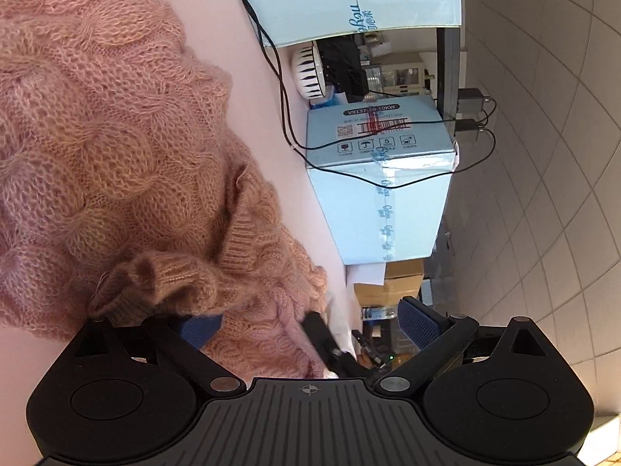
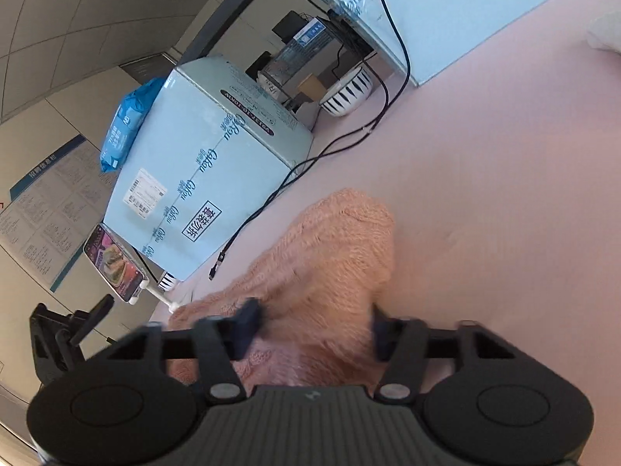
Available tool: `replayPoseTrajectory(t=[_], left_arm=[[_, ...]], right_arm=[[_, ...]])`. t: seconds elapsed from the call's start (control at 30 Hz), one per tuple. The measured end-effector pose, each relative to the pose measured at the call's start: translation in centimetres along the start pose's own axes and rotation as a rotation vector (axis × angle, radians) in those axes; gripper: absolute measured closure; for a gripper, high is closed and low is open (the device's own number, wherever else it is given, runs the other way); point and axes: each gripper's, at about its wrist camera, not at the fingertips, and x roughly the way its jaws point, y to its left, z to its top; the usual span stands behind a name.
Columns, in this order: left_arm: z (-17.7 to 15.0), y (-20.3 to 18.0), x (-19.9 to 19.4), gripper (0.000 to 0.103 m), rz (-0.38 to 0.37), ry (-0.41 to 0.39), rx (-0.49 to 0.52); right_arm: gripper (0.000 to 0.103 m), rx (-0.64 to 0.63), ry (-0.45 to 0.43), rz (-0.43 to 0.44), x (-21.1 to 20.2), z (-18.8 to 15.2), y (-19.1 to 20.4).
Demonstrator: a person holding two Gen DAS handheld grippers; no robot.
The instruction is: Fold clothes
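Observation:
A fuzzy pink cable-knit sweater [image 1: 104, 128] lies bunched on the pale pink table [image 1: 240, 58]. My left gripper [image 1: 310, 326] is open above the sweater's edge; its left blue pad [image 1: 202, 330] is partly under a ribbed cuff [image 1: 167, 275], its right pad [image 1: 419, 324] is clear of cloth. In the right wrist view my right gripper [image 2: 314, 330] straddles a raised fold of the sweater [image 2: 333, 256]. Cloth fills the wide gap between the blue pads [image 2: 248, 322]. The frame is blurred, so I cannot tell if the fold is pinched.
Light blue cartons [image 1: 376, 178] stand along the table's far side, also in the right wrist view [image 2: 209, 178]. A black cable [image 2: 271, 198] trails across the table. A striped bowl [image 2: 345, 93] sits between the cartons. A phone on a stand [image 2: 114, 264] is near the table edge.

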Motion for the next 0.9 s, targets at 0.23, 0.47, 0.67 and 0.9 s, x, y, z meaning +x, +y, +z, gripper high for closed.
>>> replayPoseTrajectory(t=[0.23,0.47,0.67,0.9], left_arm=[[-1.5,-0.9,4.1,0.004,-0.01,0.132,0.014],[-2.9,-1.9,9.1,0.004,-0.021,0.268,0.032],[-4.3,-2.9,12.9,0.004,-0.04,0.35,0.048],[-3.0,-2.7,5.6,0.004,-0.11,0.126,0.025]], right_arm=[[0.084,0.039,-0.087,0.042,-6.3,2.3,-3.1],[0.081,-0.12,-0.239,-0.155,-14.8,4.2,-3.7],[0.081,-0.074,-0.279,-0.295,-15.0,4.8,-4.5],[0.077,-0.641,-0.493,-0.388,-10.7,1.6,7.9]])
